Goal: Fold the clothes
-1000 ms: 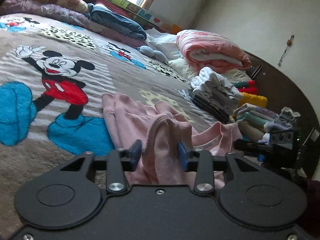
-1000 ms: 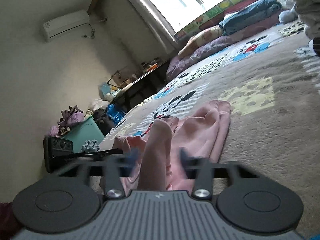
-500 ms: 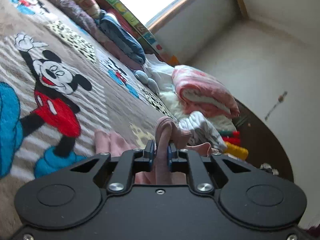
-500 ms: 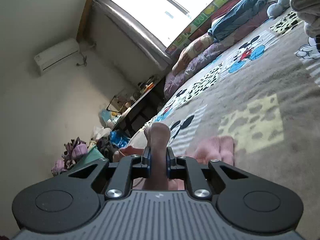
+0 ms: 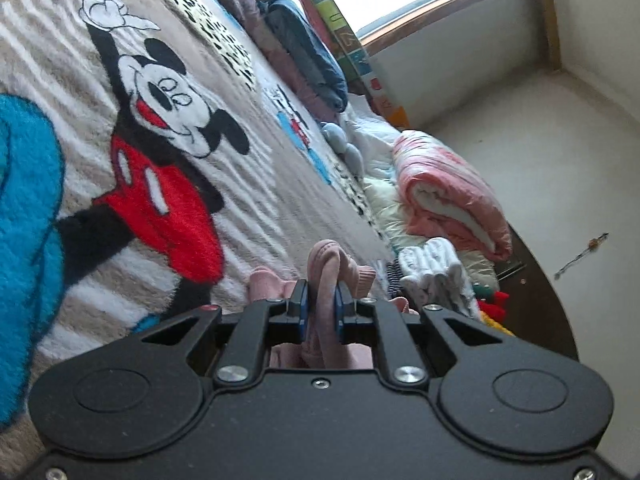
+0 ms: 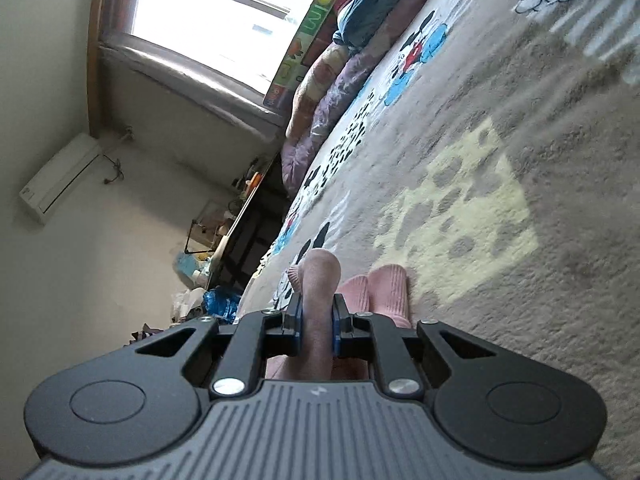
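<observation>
Bed w/ plush grey-beige blanket point(image 5: 248, 184) as top layer: Mickey print, white stripes, blue patches, spotted yellow square point(image 6: 460, 220).

Directly on it:
- pink garment point(image 5: 326, 276), low near cam, partly raised off blanket; ribbed cuffs point(image 6: 390, 292) rest on the pile in right wrist view.
- far edge under window: row of pillows/bedding, purple point(image 6: 320, 120), floral, folded blue quilt point(image 5: 308, 52).
- left wrist view, far corner: rolled pink-and-white quilt point(image 5: 452, 196) on pale bedding; white folded items point(image 5: 432, 272) just beside it, red and yellow bits behind; details too small to tell.
</observation>
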{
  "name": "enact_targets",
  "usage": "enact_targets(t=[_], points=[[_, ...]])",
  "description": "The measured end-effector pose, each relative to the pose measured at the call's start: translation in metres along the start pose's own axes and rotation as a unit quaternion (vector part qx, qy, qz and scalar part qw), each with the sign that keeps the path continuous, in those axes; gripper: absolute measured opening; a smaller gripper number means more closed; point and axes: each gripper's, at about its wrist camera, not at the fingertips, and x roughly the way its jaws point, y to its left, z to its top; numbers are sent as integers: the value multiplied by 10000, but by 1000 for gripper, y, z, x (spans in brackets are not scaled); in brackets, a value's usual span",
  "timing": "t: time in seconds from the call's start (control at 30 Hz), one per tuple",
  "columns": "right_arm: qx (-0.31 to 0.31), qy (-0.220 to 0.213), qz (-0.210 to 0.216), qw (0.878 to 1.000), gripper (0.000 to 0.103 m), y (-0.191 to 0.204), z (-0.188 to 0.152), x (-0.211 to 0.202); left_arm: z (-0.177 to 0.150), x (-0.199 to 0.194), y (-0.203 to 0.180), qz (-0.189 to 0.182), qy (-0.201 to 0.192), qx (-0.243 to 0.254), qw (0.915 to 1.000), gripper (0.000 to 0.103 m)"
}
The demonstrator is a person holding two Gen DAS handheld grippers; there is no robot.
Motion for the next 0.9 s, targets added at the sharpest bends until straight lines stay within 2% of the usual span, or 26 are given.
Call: enact_targets(t=[0.13, 0.2, 0.27, 0.33, 0.37, 0.43, 0.5, 0.57, 0.63, 0.7, 0.77, 0.83, 0.9], points=[[-64, -47, -241, 9997, 22, -1, -2, 1, 0, 3, 2, 247, 54, -19, 9997, 10], [-96, -173, -320, 9993, 35, 0, -2, -3, -1, 4, 1, 401, 68, 8, 9992, 12], [-173, -413, -410, 9982, 38, 3, -2, -12, -2, 3, -2, 522, 39, 104, 9986, 16], [-521, -665, -592, 9947, 40, 14, -2, -23, -3, 1, -7, 585, -96, 283, 9978, 17], [-896, -694, -690, 9912, 41, 24, -2, -26, -3, -2, -12, 600, -229, 404, 9971, 17], [-1699, -675, -832, 9796, 41, 46, -6, -31, -2, -11, -22, 629, -489, 714, 9943, 17], [-2541, -469, -817, 9626, 44, 71, -13, -28, -1, -21, -38, 659, -746, 1237, 9873, 17], [-3274, -214, -797, 9413, 51, 91, -20, -21, -3, -24, -53, 601, -798, 1772, 9791, 17], [-3821, 12, -861, 9201, 53, 102, -27, -10, -10, -20, -68, 497, -718, 2335, 9684, 24], [-4009, 188, -926, 9112, 53, 104, -27, -1, -17, -10, -76, 460, -554, 2736, 9592, 40], [-3918, 261, -937, 9149, 53, 96, -21, 10, -24, 3, -77, 590, -416, 3014, 9507, 41], [-3725, 325, -984, 9222, 54, 87, -15, 21, -25, 12, -71, 706, -255, 3038, 9498, 41], [-3380, 394, -894, 9361, 54, 72, -7, 27, -25, 23, -64, 890, -88, 3013, 9493, 41]])
